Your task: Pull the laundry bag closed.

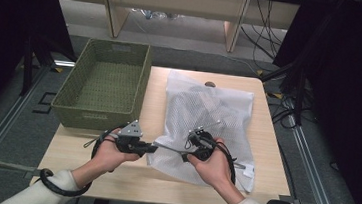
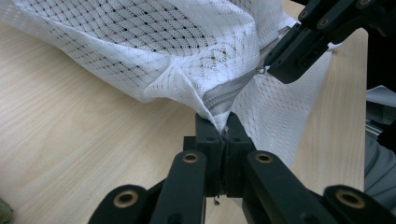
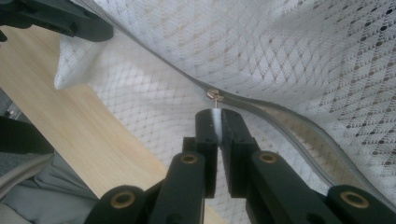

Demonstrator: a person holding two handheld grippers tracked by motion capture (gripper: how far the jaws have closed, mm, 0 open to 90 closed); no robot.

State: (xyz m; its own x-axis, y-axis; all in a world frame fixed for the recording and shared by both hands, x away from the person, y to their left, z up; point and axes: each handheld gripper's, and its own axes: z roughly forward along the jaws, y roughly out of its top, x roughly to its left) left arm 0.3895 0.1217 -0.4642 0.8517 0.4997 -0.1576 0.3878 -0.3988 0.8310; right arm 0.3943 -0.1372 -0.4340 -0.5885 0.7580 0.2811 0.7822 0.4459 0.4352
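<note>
While my left tool (image 2: 223, 133) clamps the corner of the mesh laundry bag (image 1: 207, 119) at the end of its zipper (image 2: 231, 91), my right tool (image 3: 216, 122) is shut on the white pull tab hanging from the zipper slider (image 3: 214, 94). Both tools have their jaws nearly together, each pinching a thin piece.

Progress: the bag lies flat on the table (image 1: 171, 181), dark clothing visible through the mesh. Beyond the slider, away from my left tool, the zipper gapes open; between the two tools it looks closed. I judge the zipping just begun, with most of the run left.

Clearance: the bag's near edge, where the zipper runs, lies close to the table's front edge. The green basket (image 1: 103, 82) stands just left of the bag, behind my left tool. To the right of the bag only a narrow strip of table remains, so the slider's travel ends near that edge.
</note>
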